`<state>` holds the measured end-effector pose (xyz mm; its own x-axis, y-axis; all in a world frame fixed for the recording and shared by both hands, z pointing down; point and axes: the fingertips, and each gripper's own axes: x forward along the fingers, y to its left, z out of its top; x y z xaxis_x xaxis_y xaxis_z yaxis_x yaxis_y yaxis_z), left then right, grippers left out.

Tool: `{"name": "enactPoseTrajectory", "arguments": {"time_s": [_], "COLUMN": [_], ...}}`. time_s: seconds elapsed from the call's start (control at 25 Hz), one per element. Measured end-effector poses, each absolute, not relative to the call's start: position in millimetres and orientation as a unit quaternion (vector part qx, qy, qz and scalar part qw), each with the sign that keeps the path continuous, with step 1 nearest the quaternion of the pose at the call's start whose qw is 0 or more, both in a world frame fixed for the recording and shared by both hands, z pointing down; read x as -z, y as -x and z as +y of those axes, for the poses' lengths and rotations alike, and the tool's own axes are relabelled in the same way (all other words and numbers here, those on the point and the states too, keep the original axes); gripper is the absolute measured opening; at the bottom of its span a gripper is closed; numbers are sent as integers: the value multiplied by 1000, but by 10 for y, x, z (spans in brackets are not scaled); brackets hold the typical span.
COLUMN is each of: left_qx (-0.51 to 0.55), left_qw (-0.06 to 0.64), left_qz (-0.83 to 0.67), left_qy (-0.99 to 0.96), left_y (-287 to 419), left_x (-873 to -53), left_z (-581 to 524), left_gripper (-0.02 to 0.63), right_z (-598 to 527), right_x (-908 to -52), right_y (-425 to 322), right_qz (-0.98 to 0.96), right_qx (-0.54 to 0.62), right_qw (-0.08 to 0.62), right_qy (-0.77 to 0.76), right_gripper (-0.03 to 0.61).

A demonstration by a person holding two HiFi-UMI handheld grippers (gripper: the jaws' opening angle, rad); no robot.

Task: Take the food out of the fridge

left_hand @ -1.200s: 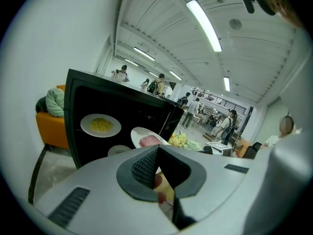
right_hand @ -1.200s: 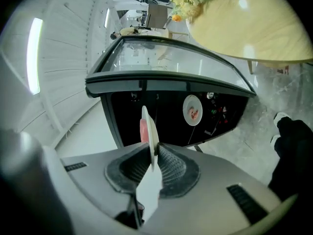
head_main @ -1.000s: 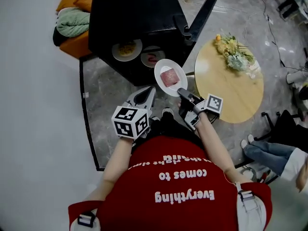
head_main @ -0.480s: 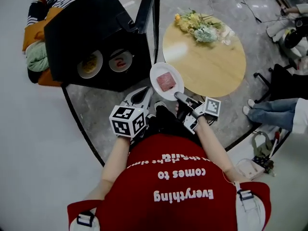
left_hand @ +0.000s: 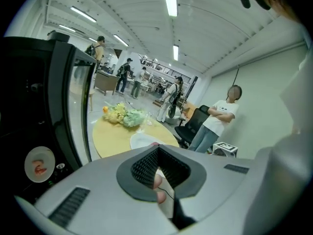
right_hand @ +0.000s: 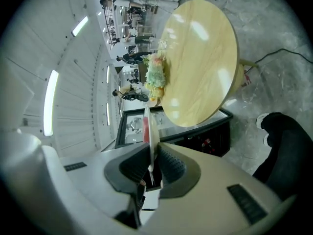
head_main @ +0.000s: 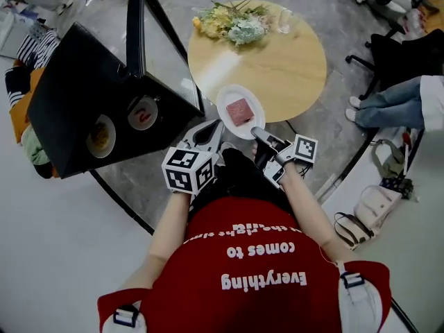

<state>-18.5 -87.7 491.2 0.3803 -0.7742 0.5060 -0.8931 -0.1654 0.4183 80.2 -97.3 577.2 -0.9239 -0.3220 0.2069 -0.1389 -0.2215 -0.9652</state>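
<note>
White plate (head_main: 227, 104) with pink meat (head_main: 239, 111) is clamped in my right gripper (head_main: 257, 132), frame centre. My left gripper (head_main: 210, 129) is closed, empty.

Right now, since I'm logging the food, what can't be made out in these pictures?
Food type on the plate: too small in head view, edge-on in right gripper view.
Fridge shelves beyond two dishes: head view, its dark body hides them.
Most of the plate: left gripper view, left tool blocks it.

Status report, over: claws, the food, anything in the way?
Right claw clamped on plate rim, pink food aboard. Left claw shut, empty. Round table just ahead, flowers at far edge.
</note>
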Motion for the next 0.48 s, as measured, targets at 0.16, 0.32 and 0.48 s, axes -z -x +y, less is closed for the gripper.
{"name": "enactPoseTrajectory", "arguments": {"time_s": [0.16,0.32,0.48], "left_qx": [-103,-116,-134], "left_qw": [351,360,368], "left_qz": [-523,-511,-501], "left_qy": [-770,-772,-772], "left_y": [-7,-29,-50], "left_x": [-5044,-5230,-5403], "left_z": [-1013,-1144,-1238], "left_gripper": [-2,-3,-2], "right_z": [-1130,-1285,-1368], "right_x": [-5961,-6226,-6557], "right_y": [-962,-986,-1009], "right_qz": [615,590,570], "right_qx": [753,760,765], "right_qw": [84,120,129], "right_qy": [219,243,269], "right_gripper": [49,49,49]}}
